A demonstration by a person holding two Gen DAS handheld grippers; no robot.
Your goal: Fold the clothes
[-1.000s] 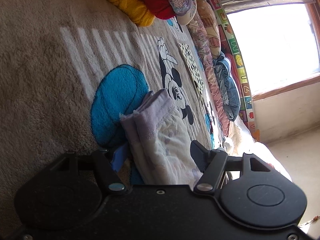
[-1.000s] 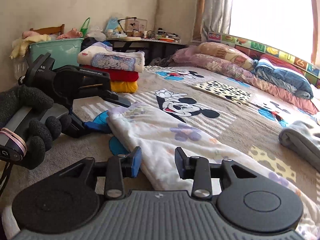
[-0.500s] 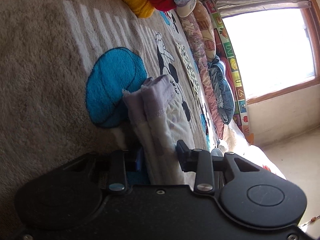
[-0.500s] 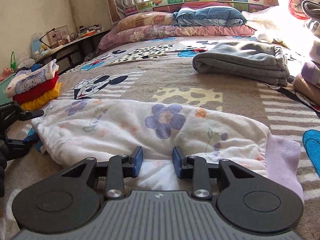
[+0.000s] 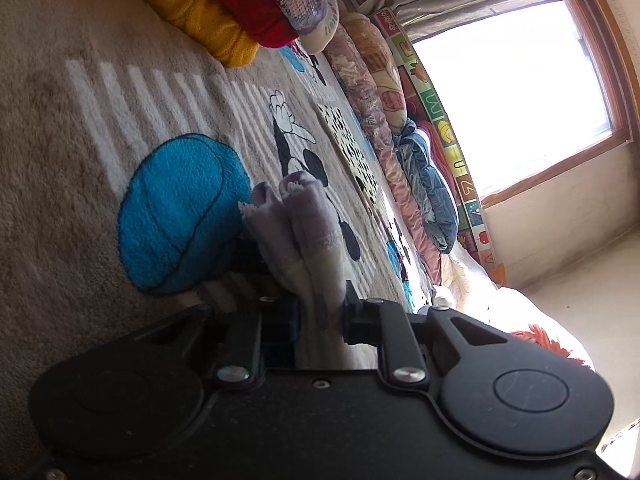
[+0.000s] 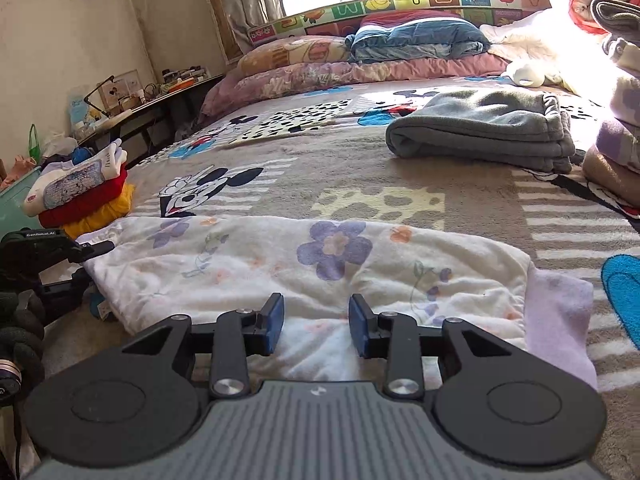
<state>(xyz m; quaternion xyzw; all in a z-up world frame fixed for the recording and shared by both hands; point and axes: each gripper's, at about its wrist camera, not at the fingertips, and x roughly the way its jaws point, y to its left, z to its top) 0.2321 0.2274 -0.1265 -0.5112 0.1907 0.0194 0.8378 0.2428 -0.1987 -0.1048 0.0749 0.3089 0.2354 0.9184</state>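
Floral garment (image 6: 312, 256) lies on the bed; your left hand-held gripper (image 5: 320, 316) is closing on its bunched end. Your right hand-held gripper (image 6: 316, 322) is opening, seemingly gripping nothing; lift now and the middle sags.

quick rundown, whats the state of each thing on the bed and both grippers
floral garment: laid flat in a long fold, one end bunched and pinched
left gripper: jaws closing on the floral garment's end
right gripper: jaws opening, over the garment's near edge, not gripping
grey garment: folded, lying apart
red and yellow stack: folded, piled with a white printed piece on top
blue quilt: folded, on the pillows
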